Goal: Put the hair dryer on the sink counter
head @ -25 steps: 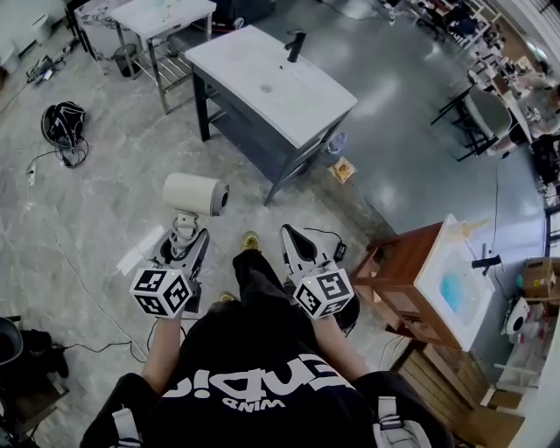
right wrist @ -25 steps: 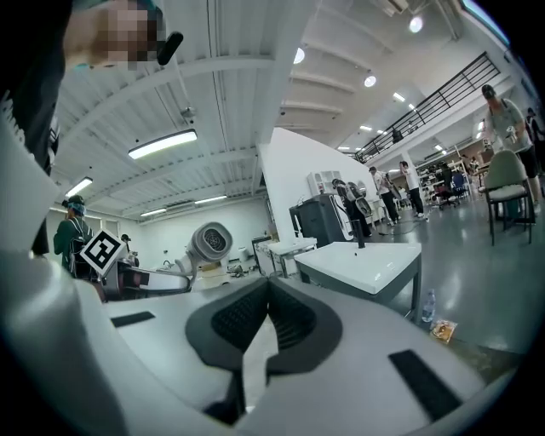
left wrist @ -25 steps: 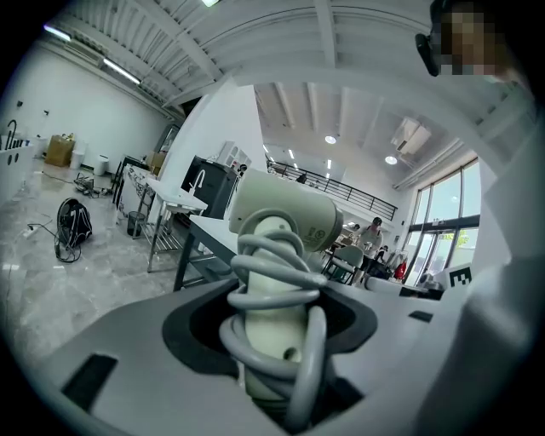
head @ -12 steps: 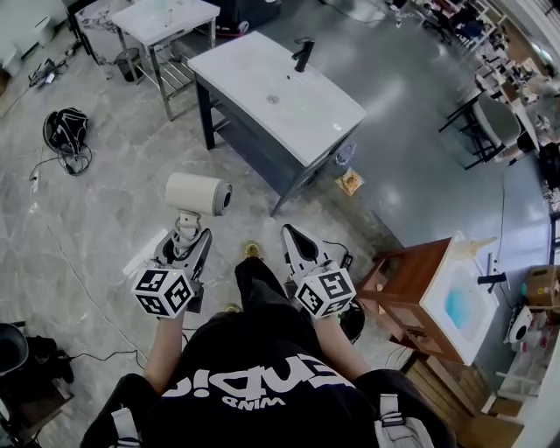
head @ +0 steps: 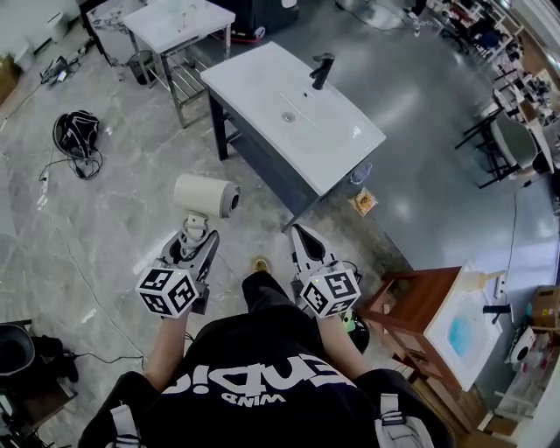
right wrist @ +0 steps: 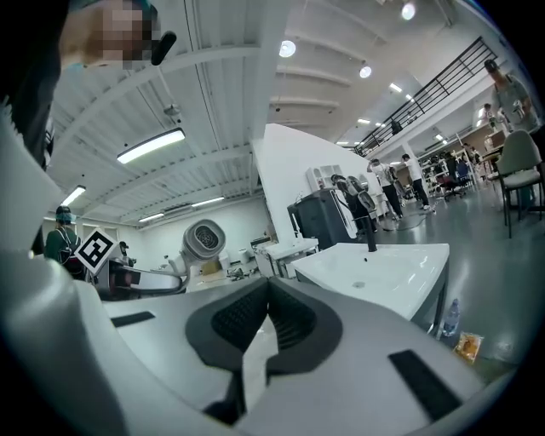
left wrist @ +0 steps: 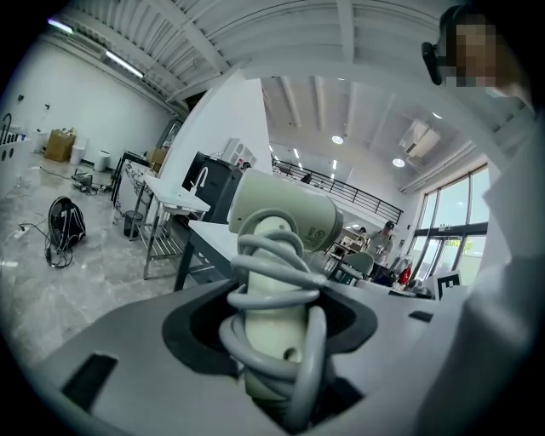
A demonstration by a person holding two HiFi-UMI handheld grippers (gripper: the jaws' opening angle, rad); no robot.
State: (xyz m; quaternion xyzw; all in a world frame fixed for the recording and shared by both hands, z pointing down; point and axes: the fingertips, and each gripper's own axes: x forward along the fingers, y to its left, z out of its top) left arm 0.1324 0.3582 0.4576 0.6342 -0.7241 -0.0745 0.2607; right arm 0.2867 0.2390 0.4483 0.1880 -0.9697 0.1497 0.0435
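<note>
A cream hair dryer (head: pixel 206 194) with its grey cord wound round the handle stands upright in my left gripper (head: pixel 194 241), which is shut on the handle. In the left gripper view the hair dryer (left wrist: pixel 288 215) rises between the jaws, nozzle pointing right. The white sink counter (head: pixel 262 83) with a black faucet (head: pixel 322 70) stands on dark legs ahead, up and to the right of the dryer. My right gripper (head: pixel 302 236) is shut with nothing in it. The right gripper (right wrist: pixel 267 285) looks toward the sink counter (right wrist: pixel 383 264), with the hair dryer (right wrist: pixel 203 241) at its left.
A small white table (head: pixel 171 22) stands behind the counter. A wooden cabinet (head: pixel 420 297) with a basin is at the right. Black cables (head: pixel 77 131) lie on the floor at the left. A bottle (head: pixel 360 175) and a yellow packet (head: pixel 363 203) sit by the counter's right leg.
The sink counter has slid lower and rightward in the head view, so I stand nearer to it. Both grippers keep their pose, the left still holding the hair dryer.
</note>
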